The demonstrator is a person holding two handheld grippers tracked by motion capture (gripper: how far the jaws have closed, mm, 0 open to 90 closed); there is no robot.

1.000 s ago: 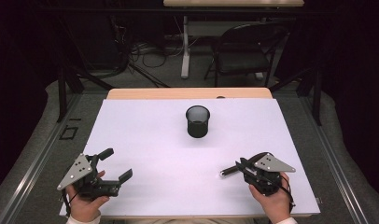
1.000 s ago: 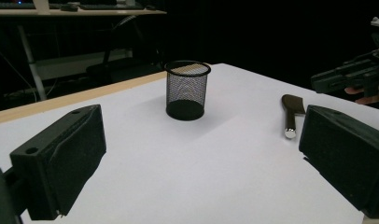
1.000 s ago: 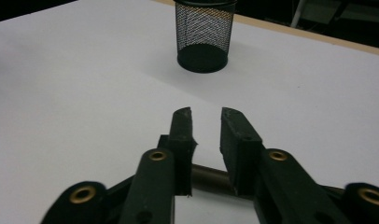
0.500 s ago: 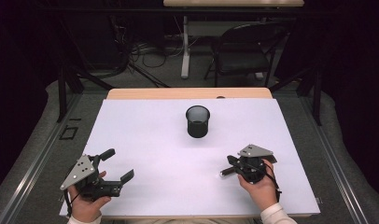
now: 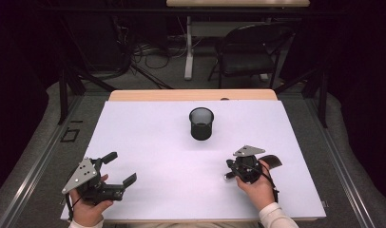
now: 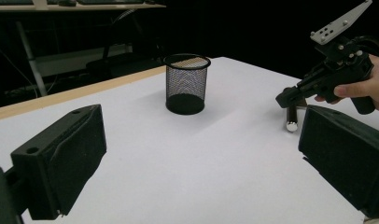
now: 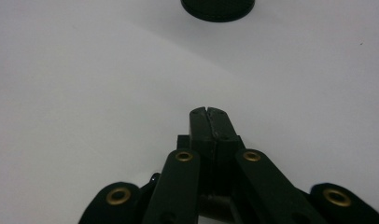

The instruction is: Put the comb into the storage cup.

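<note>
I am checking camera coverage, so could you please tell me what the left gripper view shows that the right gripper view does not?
Left gripper view: the whole mesh cup with its rim, the left gripper with jaws wide open, a hand holding the right gripper seen from outside, a dark stick with a silvery tip hanging from its jaws, and the wooden edge of the table. Right gripper view: the right gripper with jaws pressed together, seen close from behind. Shared: the white table and the cup's base.

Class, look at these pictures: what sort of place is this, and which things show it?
Probably a lab or workshop set up for recording: a white-covered table with just a mesh cup, loose cables on the floor, and a folding chair behind.
</note>
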